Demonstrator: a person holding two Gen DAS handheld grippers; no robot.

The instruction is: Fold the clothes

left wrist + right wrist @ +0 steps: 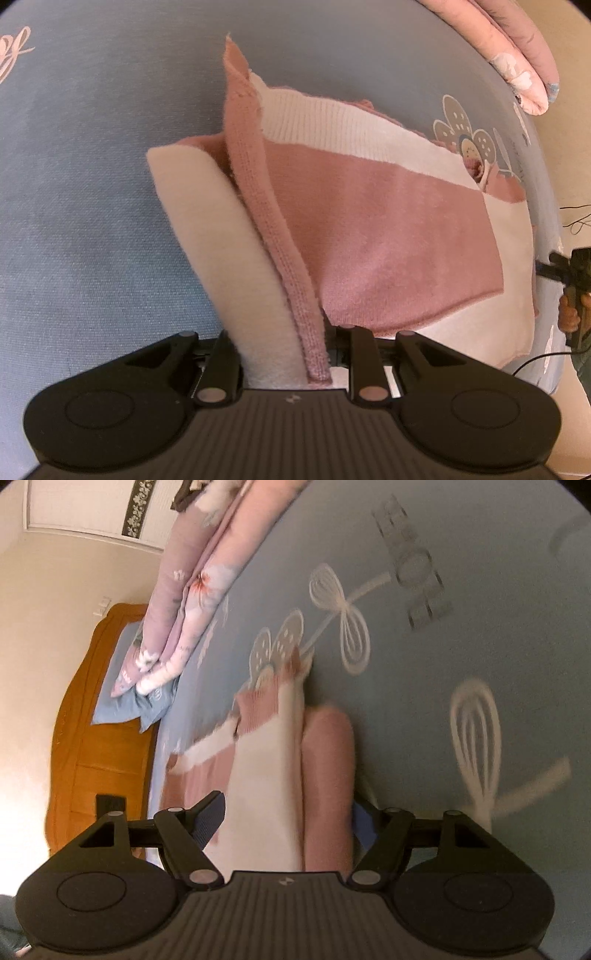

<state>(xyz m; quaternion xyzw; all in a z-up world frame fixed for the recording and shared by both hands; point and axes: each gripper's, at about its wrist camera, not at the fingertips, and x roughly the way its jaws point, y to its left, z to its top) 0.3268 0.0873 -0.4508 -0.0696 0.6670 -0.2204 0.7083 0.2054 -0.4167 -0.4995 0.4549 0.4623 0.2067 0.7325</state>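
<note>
Two grippers on one pink and cream sweater (373,221) here, and it's lying on a blue bedsheet (92,184) with white flower and bow prints. From the left wrist view, the left gripper (284,354) is clamped tight on a bunched strip of the sweater, a cream panel and a pink ribbed edge squeezed together between its fingers. That strip runs up and away from the jaws, while the rest of the knit is spread flat on the sheet off to the right, ribbed cream band at the far side.

Right wrist view is pretty blurry. The right gripper (288,819) has its jaws standing wide apart, blue pads (212,819) visible on both sides, and a cream and pink fold of the sweater (280,775) sits between them. Can't really see the pads pressing on it, looks loose.

Further back there's a folded pink floral quilt (188,590) on the bed, blue pillows (122,686) under its end and an orange wooden headboard (85,738) behind
</note>
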